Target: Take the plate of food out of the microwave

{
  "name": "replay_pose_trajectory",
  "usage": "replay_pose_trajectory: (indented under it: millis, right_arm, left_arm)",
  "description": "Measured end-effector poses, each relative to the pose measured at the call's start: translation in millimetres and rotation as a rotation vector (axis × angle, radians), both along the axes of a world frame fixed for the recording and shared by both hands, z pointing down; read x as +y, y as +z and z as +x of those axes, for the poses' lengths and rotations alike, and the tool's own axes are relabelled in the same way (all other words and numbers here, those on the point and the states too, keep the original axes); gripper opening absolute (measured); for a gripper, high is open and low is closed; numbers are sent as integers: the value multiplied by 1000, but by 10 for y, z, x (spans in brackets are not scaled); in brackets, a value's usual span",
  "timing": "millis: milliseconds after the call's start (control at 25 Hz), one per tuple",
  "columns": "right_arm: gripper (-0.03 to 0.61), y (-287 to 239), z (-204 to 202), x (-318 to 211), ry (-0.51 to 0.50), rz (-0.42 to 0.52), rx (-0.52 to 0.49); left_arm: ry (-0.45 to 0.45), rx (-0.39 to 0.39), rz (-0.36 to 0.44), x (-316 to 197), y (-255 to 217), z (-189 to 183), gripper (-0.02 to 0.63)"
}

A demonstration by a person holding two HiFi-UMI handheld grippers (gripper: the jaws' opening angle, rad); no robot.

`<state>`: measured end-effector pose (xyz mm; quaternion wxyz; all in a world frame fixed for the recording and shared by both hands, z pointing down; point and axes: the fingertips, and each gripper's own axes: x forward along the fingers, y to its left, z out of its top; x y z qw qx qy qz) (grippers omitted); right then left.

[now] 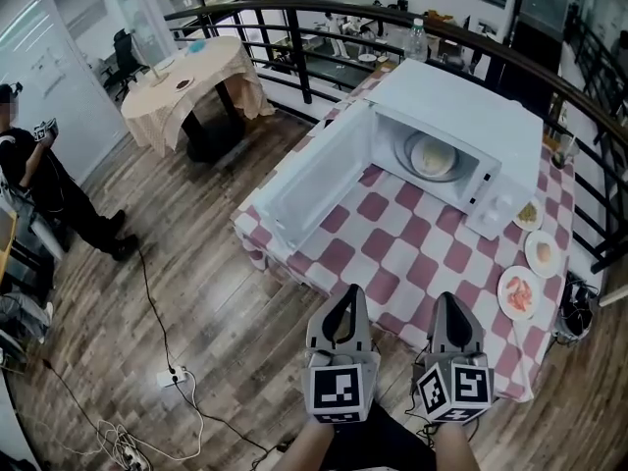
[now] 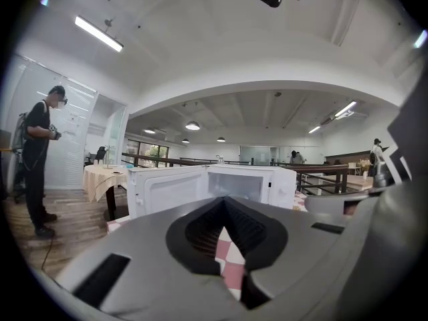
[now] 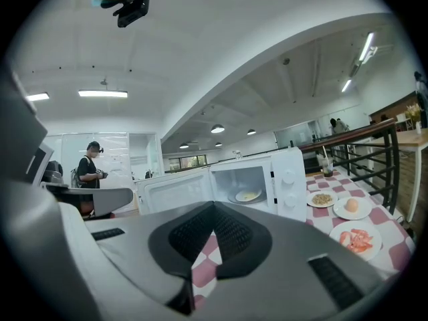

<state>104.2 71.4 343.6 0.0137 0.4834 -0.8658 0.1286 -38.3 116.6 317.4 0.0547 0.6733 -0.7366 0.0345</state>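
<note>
No legible text, brand, number or sign in any view. The left hand-held gripper (image 1: 344, 292) and right hand-held gripper (image 1: 447, 298) bear black-and-white square marker patterns only, with no characters. Any print beside the dials on the microwave (image 1: 461, 106) is too small to read.

The plate of pale food (image 1: 433, 155) lies flat inside the open white microwave (image 1: 461, 101).

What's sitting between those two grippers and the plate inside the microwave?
Only bare checkered tablecloth, up to the open microwave holding the plate; the head view shows it.
</note>
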Motion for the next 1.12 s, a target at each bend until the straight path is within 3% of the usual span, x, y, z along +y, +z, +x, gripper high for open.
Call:
replay_pose_trajectory:
  millis: [1120]
  right_arm:
    - [-6, 201, -236, -1443, 163, -57, -3]
  left_arm:
    - [178, 29, -61, -1700, 277, -198, 12]
